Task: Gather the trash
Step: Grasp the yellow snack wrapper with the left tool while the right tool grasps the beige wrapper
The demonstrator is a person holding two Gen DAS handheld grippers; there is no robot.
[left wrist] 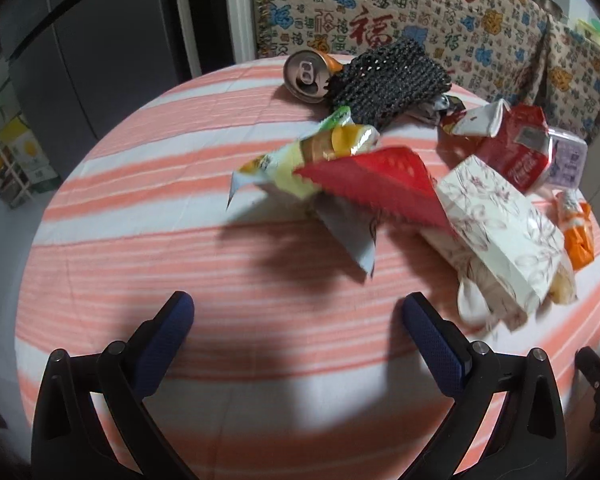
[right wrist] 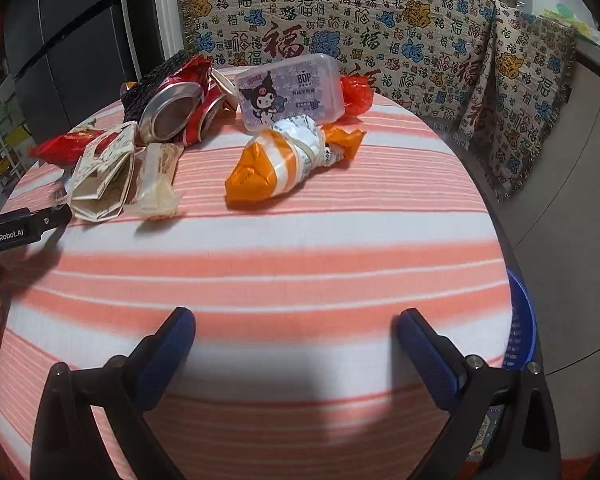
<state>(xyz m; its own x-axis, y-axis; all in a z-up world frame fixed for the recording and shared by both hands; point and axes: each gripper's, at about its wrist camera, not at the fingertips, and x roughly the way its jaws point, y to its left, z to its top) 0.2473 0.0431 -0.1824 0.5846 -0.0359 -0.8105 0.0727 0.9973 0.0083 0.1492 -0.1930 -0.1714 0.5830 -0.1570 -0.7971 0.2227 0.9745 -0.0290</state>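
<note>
A: Your left claw [left wrist: 298,308] and right claw [right wrist: 296,322] both hang released, gripping nothing, low over the striped worktop [right wrist: 284,248].

B: And the trash?

A: Heaped at the far side. The orange-and-white wrapper [right wrist: 284,160] lies apart, nearest your right claw, its long axis running near-left to far-right, twisted end pointing away.

B: The risk?

A: Thin film may slide or crumple from your pinch; the crushed can [right wrist: 176,112] beside it could roll.

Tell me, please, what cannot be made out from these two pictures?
- Left wrist view: red and yellow snack wrappers, print blurred.
- Left wrist view: pale purple plastic box, mostly behind crushed red cola can.
- Right wrist view: blue plastic basket, mostly hidden by striped table edge.
</note>
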